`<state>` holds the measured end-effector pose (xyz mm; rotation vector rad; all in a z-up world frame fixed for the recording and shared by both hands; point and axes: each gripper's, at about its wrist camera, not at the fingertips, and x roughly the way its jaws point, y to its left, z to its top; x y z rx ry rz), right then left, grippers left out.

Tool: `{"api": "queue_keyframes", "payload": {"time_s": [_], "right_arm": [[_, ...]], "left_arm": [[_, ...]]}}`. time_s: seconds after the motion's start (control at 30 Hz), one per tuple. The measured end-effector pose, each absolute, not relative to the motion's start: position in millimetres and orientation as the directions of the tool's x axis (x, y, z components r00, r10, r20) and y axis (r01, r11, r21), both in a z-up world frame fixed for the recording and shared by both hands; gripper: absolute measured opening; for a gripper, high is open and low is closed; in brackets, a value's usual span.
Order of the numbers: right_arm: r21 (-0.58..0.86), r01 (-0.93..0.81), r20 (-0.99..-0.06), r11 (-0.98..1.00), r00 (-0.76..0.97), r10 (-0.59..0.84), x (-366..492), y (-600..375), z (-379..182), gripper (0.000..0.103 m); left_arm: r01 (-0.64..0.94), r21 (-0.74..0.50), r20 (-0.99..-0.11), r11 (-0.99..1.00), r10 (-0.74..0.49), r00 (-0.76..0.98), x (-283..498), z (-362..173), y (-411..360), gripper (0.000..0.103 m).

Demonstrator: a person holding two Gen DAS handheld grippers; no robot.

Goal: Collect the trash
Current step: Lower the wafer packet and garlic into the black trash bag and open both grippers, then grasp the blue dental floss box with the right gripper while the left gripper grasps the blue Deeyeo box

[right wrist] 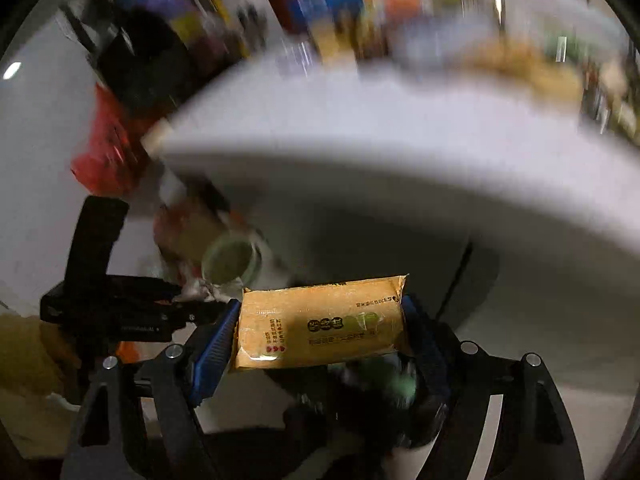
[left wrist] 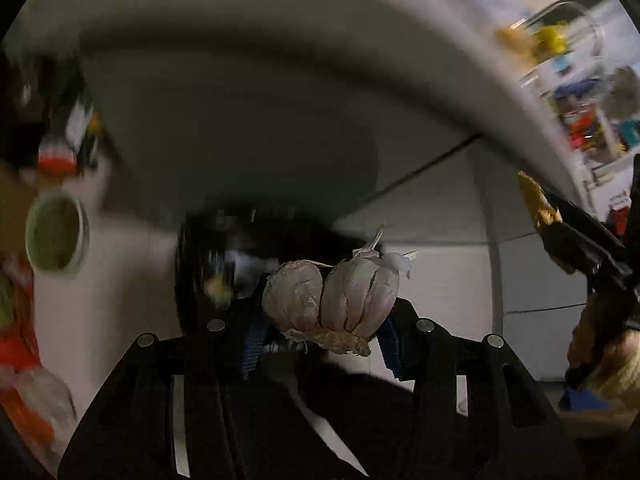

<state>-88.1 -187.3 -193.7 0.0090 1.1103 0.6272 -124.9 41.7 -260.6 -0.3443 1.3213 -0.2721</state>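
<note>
A pale garlic bulb (left wrist: 332, 300) with papery skin is pinched between the blue pads (left wrist: 252, 344) of my left gripper (left wrist: 320, 332), which is shut on it. Behind and below the garlic lies a dark round bin (left wrist: 208, 248), blurred. In the right wrist view a yellow printed packet (right wrist: 320, 320) sits crosswise between the blue pads (right wrist: 216, 344) of my right gripper (right wrist: 320, 330), shut on it. Under the packet is a dark bin opening (right wrist: 360, 400) with blurred contents. Each gripper appears in the other's view: the right one with its packet (left wrist: 538, 204), the left one (right wrist: 120, 312) at the left.
A white round tabletop edge (left wrist: 360, 52) curves overhead, with pale floor tiles (left wrist: 532, 272) below. A green cup (left wrist: 56, 236) stands left of the bin; the right wrist view also catches the cup (right wrist: 232, 260). Red and orange packaging (left wrist: 24, 360) lies at the far left. Cluttered shelves (left wrist: 580, 100) are blurred.
</note>
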Motion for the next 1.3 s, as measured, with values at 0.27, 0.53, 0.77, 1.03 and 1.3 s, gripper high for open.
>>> {"api": "queue_keyframes", "payload": {"time_s": [0.27, 0.53, 0.77, 1.03, 1.3], "right_arm": [[0.273, -0.359, -0.937, 0.893, 0.113, 0.332, -76, -172, -339, 0.084], [0.188, -0.313, -0.967, 0.931, 0.107, 0.231, -64, -174, -365, 0.092], [0.281, -0.438, -0.876, 0.854, 0.246, 0.414, -66, -175, -225, 0.092], [0.009, -0.547, -0.623, 0.837, 0.652, 0.432, -28, -170, -64, 0.098], [-0.296, -0.518, -0.641, 0.803, 0.731, 0.235, 54, -155, -91, 0.098]], "left_arm": [[-0.032, -0.26, -0.965, 0.965, -0.258, 0.048, -108, -393, 32, 0.055], [-0.07, -0.193, -0.981, 0.979, -0.191, 0.029, -98, -408, 49, 0.084], [0.017, -0.249, -0.957, 0.968, -0.248, 0.147, -109, -324, 44, 0.087], [0.119, -0.29, -0.902, 0.95, -0.313, 0.297, -123, -225, 25, 0.089], [0.038, -0.306, -0.873, 0.951, -0.296, 0.388, -124, -197, 36, 0.089]]}}
